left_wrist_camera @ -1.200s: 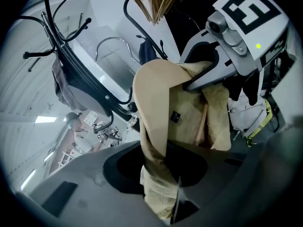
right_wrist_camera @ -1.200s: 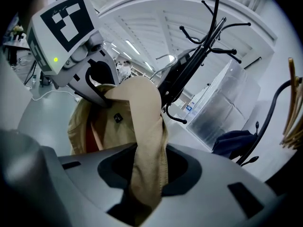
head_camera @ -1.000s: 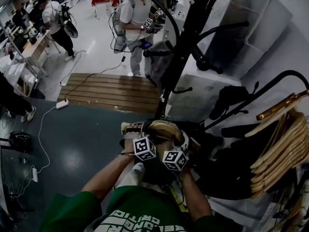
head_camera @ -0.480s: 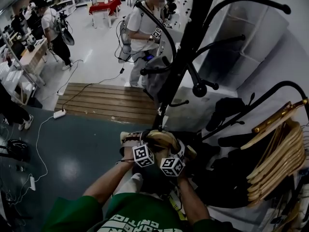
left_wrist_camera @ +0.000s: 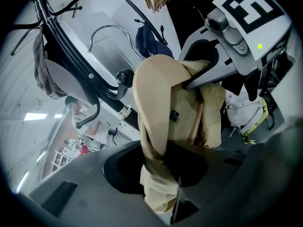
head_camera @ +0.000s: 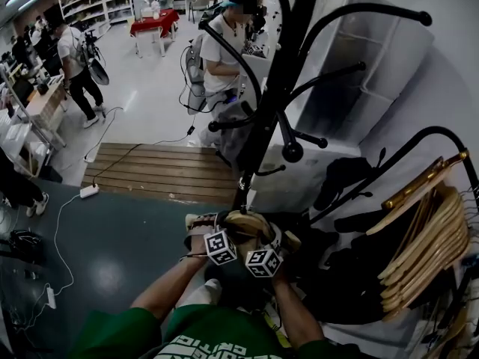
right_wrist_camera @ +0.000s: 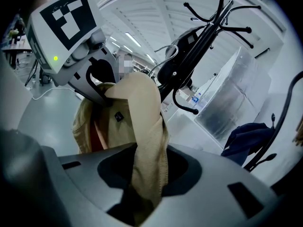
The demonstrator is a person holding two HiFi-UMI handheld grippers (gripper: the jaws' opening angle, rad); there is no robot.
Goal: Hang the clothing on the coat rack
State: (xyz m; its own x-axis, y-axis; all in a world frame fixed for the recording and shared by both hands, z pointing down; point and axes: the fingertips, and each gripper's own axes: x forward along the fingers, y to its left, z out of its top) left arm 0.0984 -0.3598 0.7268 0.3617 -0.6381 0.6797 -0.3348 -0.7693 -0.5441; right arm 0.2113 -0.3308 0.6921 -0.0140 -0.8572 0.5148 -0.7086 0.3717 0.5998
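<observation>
While gripping with left tongs (left_wrist_camera: 160,173) and right tongs (right_wrist_camera: 147,174), both clamped on folds of the tan garment (left_wrist_camera: 156,89), holds it low near the foot of the coat rack (head_camera: 288,51). Looks soft, light, limp; best gripped by the collar for looping over a hook (head_camera: 292,152).

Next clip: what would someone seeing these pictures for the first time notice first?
A tan garment is bunched low in the middle of the head view, pinched by both the left gripper and the right gripper. Just behind it rises a black coat rack with curved hooks. A stack of wooden hangers sits at the right edge.
</observation>
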